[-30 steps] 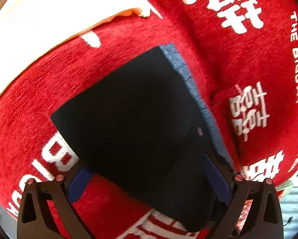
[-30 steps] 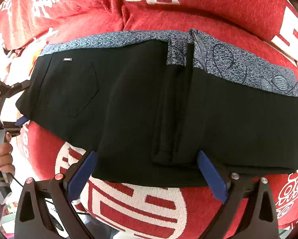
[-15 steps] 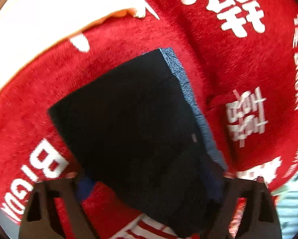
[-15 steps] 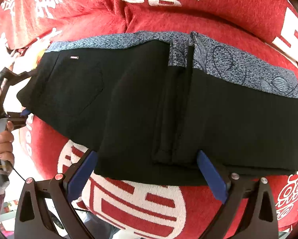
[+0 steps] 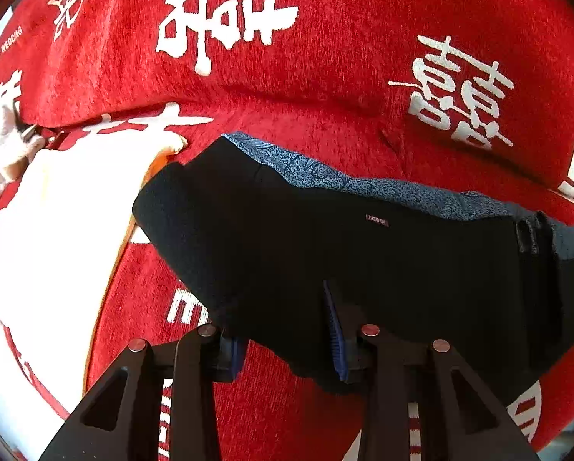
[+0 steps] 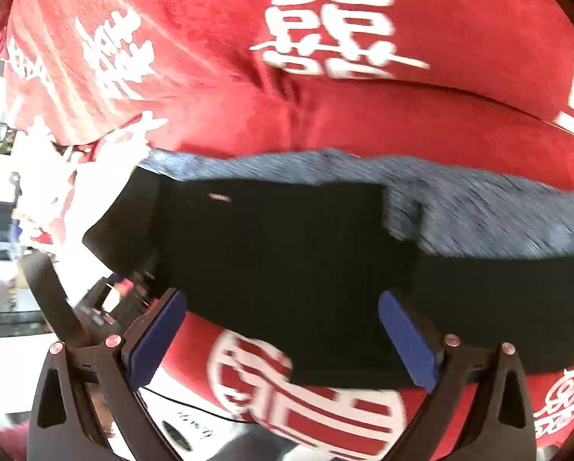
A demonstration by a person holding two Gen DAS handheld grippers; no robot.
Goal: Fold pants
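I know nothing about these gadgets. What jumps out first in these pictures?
A bright red blanket with big white characters fills both views. Across its middle lies a pair of black pants with a blue patterned waistband along the far edge. The left gripper pinches their near edge.

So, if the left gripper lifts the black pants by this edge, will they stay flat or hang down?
The pants will probably droop: the fabric already bends over the cushion. The left gripper pinches only the near edge, so the rest likely trails. They seem light and hardly slippery.
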